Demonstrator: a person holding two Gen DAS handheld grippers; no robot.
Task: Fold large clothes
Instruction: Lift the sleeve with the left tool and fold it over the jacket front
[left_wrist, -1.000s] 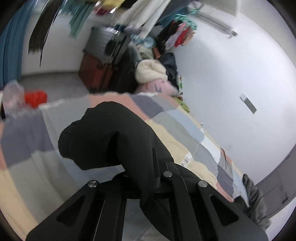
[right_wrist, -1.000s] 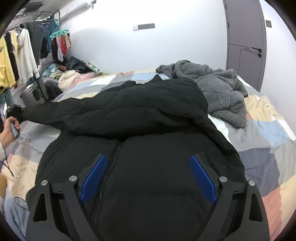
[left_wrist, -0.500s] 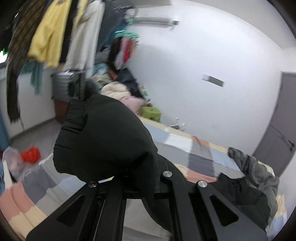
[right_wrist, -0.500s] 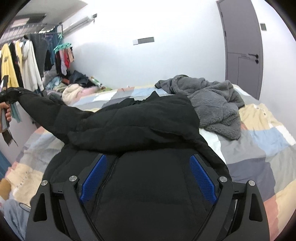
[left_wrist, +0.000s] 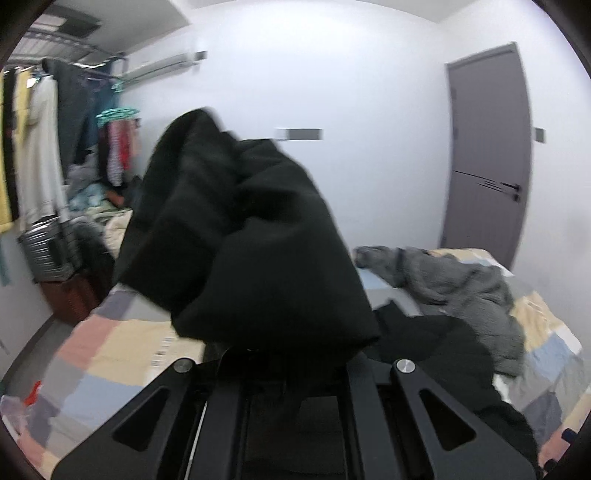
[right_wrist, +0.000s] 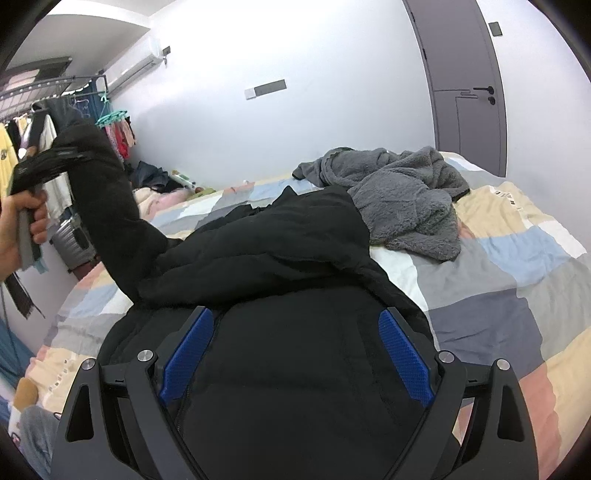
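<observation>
Above the patchwork bed (right_wrist: 517, 258), my left tool (left_wrist: 288, 354) pinches the sleeve of the black puffer jacket (right_wrist: 295, 350) lying there, soft and bulky I judge, while my right tool (right_wrist: 295, 354) hovers spread over its body.

Room and blocks on the bed

Bare quilt (right_wrist: 517, 266) is seen on the right; the far side is blocked by a grey fleece (right_wrist: 402, 199).

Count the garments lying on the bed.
2: a black jacket across the middle, one sleeve lifted by the left tool; a grey fleece behind it. Others may be hidden.
</observation>
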